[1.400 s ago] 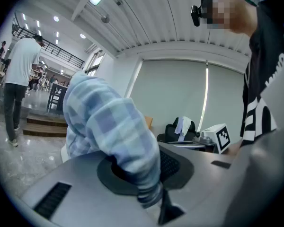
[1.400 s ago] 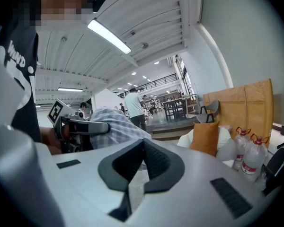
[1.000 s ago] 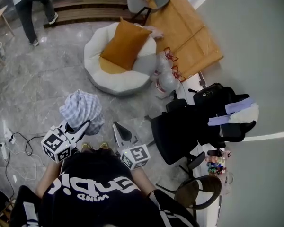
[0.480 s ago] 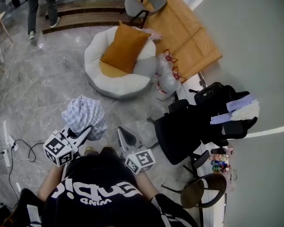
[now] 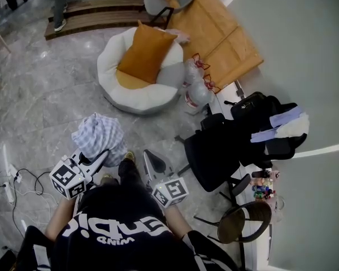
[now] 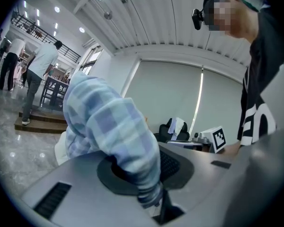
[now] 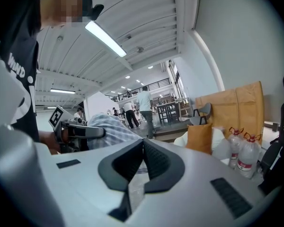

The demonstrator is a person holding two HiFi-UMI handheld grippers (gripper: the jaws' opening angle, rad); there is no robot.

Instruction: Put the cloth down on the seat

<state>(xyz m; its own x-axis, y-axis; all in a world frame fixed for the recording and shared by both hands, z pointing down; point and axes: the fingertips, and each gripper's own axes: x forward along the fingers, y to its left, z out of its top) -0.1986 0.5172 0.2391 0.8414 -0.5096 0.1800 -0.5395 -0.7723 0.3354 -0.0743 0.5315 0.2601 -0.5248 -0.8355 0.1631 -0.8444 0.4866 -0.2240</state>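
Stepping nearer the seat (image 5: 137, 99) over the past second, the person now shows one leg (image 5: 127, 171) between the two grippers. A bystander (image 5: 59, 7) has walked off toward the top left of the head view, and the right gripper (image 5: 151, 157) has drifted slightly rightward. As before, the left gripper (image 5: 100, 157) holds the cloth (image 5: 99, 135). Its fingers (image 6: 174, 167) are clenched on a narrow pinch of fabric, and the rest billows up and over them in a loose, rounded bundle. The cloth is a soft blue-and-white check, creased and puffed, narrowing to a thin end in the gap between the fingers. It is carried in the air above the grey marble floor (image 5: 39, 100), well apart from the seat and not touching it.

The seat, a round white pouffe, stands toward the floor's far edge, near wooden steps (image 5: 96, 16). An orange cushion (image 5: 148, 52) leans across its top, and two bottles (image 5: 195, 92) stand just beside its right side. The right gripper's fingers (image 7: 162, 161) are pressed together with nothing between them. A black chair (image 5: 214, 151) stands to the right of the grippers.
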